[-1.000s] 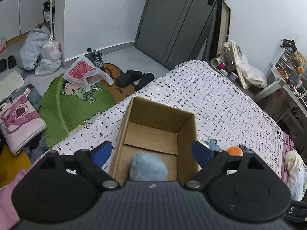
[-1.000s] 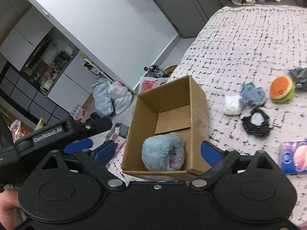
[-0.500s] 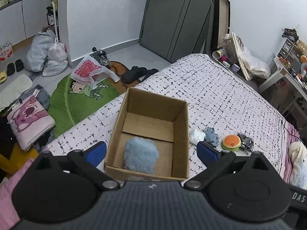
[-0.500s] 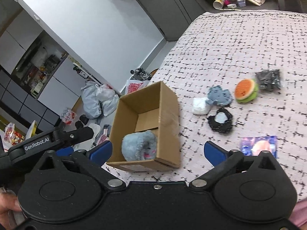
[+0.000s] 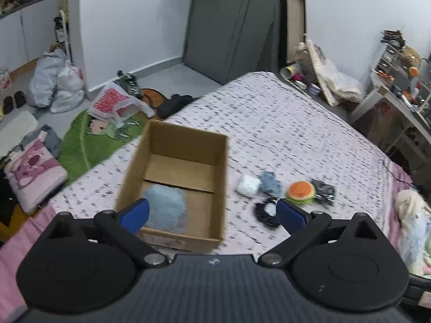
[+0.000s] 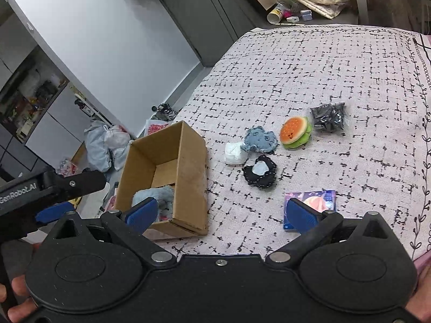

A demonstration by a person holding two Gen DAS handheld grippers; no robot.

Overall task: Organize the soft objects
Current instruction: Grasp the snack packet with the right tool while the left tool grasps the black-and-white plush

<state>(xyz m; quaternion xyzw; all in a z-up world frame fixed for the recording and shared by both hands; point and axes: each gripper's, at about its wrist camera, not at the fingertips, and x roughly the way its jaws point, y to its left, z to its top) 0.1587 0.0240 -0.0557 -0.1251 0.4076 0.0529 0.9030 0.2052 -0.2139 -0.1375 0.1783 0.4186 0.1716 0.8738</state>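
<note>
On the bed (image 6: 309, 62), near its left edge, stands an open box (image 6: 188, 177) with a fluffy blue toy (image 5: 165, 206) lying in its near end, against the front wall. Just right of the box, toward the middle of the bed, the other soft things lie in a loose cluster: a white pad (image 6: 235, 153) nearest the box, a blue patch (image 6: 260, 140) touching it, a black patch (image 6: 260, 173) with a pale centre just in front of those two, a burger toy (image 6: 295, 132) further right, and a black packet (image 6: 328, 118) just beyond the burger. A flat printed card (image 6: 312, 202) lies apart from them, closer to the near edge.

The left hand-held gripper (image 5: 212, 212) hangs over the near end of the box, its jaws having just been opening; they stand wide apart with nothing gripped, the left pad in front of the blue toy and the right pad over the black patch. In the right wrist view one of its arms (image 6: 54, 185) shows at the left, beside the box.

The right hand-held gripper (image 6: 223, 214) is released too, jaws spread wide and empty, one blue pad over the box's near corner and the other over the card. Fingers (image 6: 18, 288) of the person's hand show at the lower left of that view.
</note>
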